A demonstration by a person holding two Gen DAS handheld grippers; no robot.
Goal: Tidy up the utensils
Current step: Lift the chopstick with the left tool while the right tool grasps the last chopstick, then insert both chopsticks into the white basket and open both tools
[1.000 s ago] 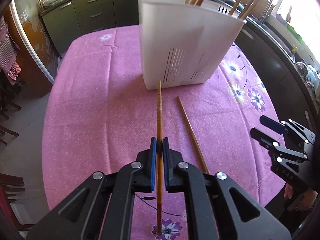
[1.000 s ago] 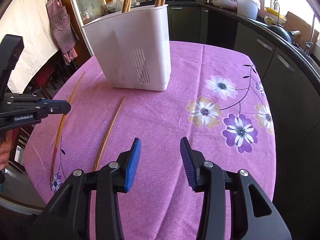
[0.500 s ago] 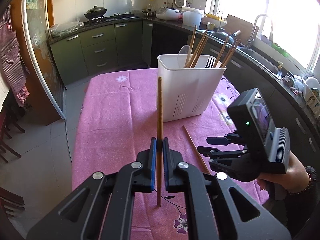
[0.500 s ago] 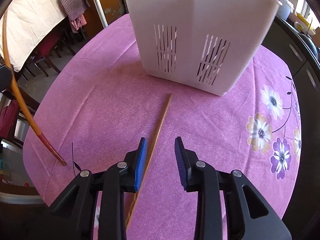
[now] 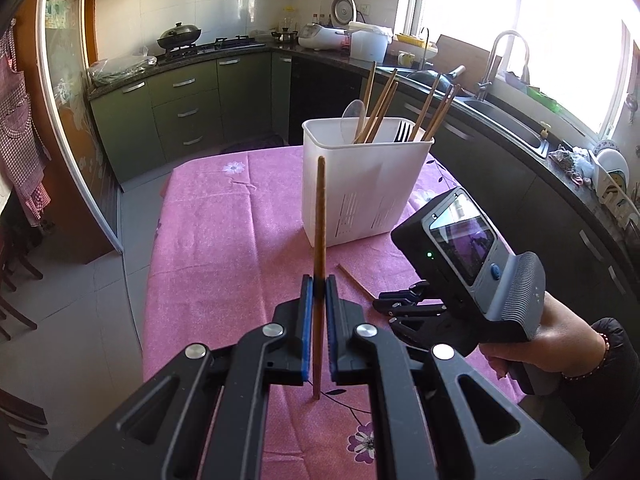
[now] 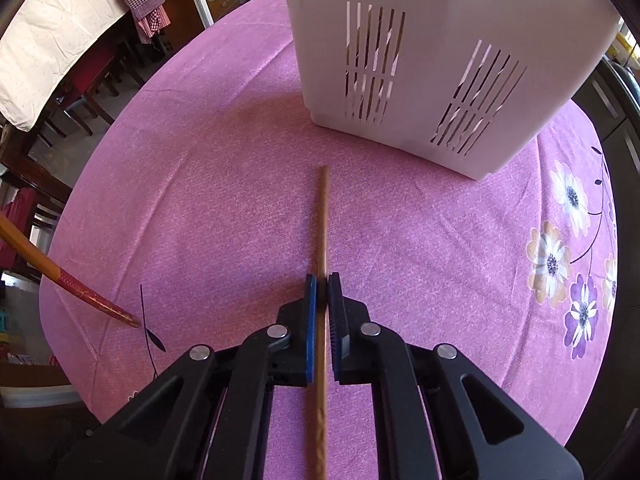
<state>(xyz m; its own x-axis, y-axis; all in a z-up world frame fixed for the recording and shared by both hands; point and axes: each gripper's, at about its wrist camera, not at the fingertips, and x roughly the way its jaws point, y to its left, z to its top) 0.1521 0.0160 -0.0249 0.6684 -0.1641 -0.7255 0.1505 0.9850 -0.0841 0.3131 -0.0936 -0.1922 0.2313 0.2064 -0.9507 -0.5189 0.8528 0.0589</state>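
Observation:
My left gripper (image 5: 318,286) is shut on a wooden chopstick (image 5: 320,216) and holds it above the pink tablecloth (image 5: 224,240), pointing toward the white utensil holder (image 5: 360,188). The holder has several chopsticks, a spoon and a fork in it. My right gripper (image 6: 322,284) is shut on a second chopstick (image 6: 322,216), which lies on or just above the cloth in front of the holder (image 6: 440,52). The left chopstick's red-tipped end (image 6: 76,288) shows at the left of the right wrist view. The right gripper (image 5: 404,308) is low at the right of the left wrist view.
The table edge is close on the left and near sides, with chairs (image 6: 80,92) beyond it. Kitchen counters, a stove (image 5: 216,46) and a sink (image 5: 508,116) run along the back and right walls.
My left gripper has lifted its chopstick higher and pulled back. My right gripper has moved onto the second chopstick and closed on it.

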